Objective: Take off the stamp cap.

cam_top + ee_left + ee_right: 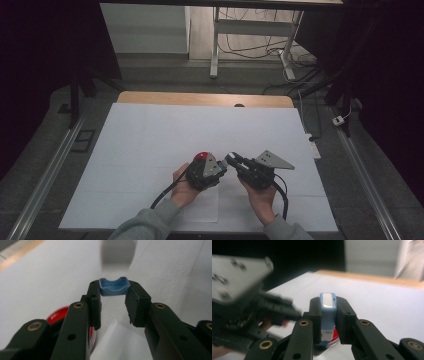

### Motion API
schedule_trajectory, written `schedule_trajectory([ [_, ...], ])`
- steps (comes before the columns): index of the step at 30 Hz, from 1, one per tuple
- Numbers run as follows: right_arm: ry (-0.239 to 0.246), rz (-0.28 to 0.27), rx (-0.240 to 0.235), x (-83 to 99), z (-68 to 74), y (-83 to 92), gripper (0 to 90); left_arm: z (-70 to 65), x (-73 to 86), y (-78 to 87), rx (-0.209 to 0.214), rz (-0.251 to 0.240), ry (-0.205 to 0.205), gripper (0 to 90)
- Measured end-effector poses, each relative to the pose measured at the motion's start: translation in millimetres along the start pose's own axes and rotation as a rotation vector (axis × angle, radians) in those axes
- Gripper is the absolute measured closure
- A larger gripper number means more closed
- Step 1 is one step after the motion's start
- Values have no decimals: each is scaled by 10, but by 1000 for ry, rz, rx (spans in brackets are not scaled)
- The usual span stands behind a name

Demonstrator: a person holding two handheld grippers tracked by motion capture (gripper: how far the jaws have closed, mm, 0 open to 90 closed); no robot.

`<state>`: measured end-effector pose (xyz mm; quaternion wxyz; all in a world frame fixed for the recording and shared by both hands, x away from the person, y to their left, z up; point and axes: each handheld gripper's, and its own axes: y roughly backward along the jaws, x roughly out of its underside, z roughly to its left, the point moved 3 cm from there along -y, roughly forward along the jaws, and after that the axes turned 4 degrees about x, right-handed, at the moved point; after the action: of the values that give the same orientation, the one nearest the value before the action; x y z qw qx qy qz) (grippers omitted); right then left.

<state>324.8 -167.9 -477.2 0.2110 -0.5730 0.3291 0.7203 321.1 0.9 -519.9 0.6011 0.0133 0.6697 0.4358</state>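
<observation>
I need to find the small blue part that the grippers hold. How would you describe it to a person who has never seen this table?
Start at the white sheet that covers the table, then go to its near edge, where two hands bring the left gripper and the right gripper tip to tip. The blue part is pinched between their black jaws. It is pale blue, unlike the red round piece beside it.

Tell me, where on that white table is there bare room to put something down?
Most of the white sheet is bare: the wide stretch from the wooden edge at the far side down to the hands, and both side strips. It is crowded near the front middle, where the left gripper and right gripper meet, each pinching a small blue piece, beside a red disc.
</observation>
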Motion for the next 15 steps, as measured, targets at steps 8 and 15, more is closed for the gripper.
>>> schedule_trajectory([
  [8,-20,8,-1,6,-66,21,760,-4,-19,34,-1,-33,-20,660],
  [15,-21,2,-8,-5,-68,31,760,16,-7,36,7,-29,-19,659],
])
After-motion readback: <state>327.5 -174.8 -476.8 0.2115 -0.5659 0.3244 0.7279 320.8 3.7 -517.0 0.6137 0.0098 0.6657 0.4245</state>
